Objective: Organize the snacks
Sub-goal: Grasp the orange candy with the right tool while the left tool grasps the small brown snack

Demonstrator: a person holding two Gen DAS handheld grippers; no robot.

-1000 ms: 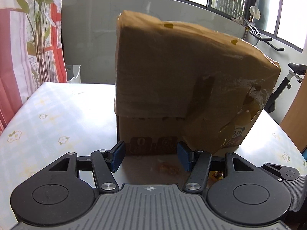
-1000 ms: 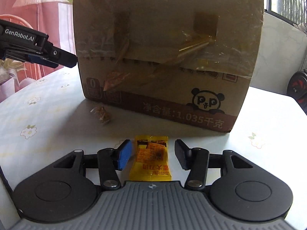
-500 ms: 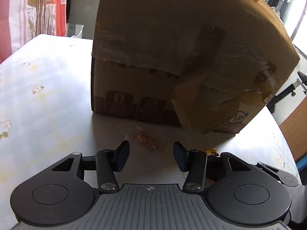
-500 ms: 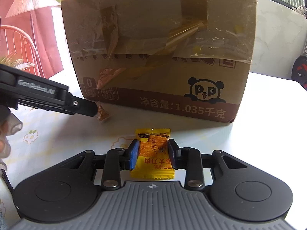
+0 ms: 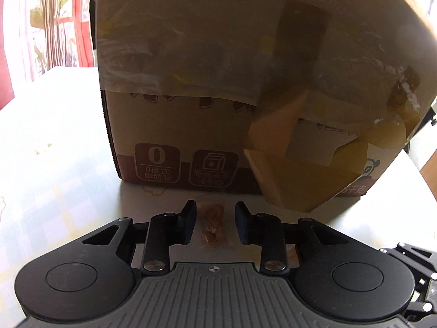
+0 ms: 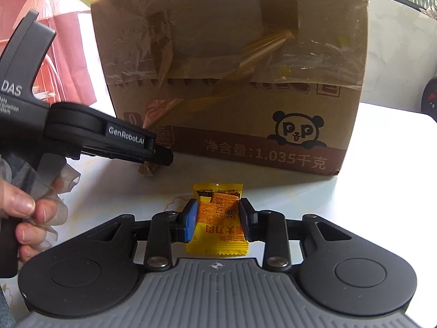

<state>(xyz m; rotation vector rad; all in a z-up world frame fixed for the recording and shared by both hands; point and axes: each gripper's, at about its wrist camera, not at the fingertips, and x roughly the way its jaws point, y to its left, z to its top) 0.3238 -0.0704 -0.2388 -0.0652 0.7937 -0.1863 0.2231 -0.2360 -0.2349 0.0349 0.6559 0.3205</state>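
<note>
A small clear-wrapped brown snack (image 5: 213, 224) lies on the white table in front of a large taped cardboard box (image 5: 245, 82). My left gripper (image 5: 215, 222) is open, with a finger on each side of it, not touching. In the right wrist view the left gripper (image 6: 161, 156) reaches over that snack (image 6: 148, 169). My right gripper (image 6: 218, 218) is shut on a yellow snack packet (image 6: 218, 216) that rests flat on the table. The box (image 6: 232, 68) stands just beyond it.
The white flowered tablecloth (image 5: 54, 164) stretches left of the box. A red and white curtain (image 5: 54, 22) hangs at the back left. The person's left hand (image 6: 24, 218) grips the left tool's handle. The table edge shows at far right (image 5: 420, 175).
My left gripper has moved forward and down until the brown snack sits between its open fingers. My right gripper closed on the yellow packet and has held it since.
</note>
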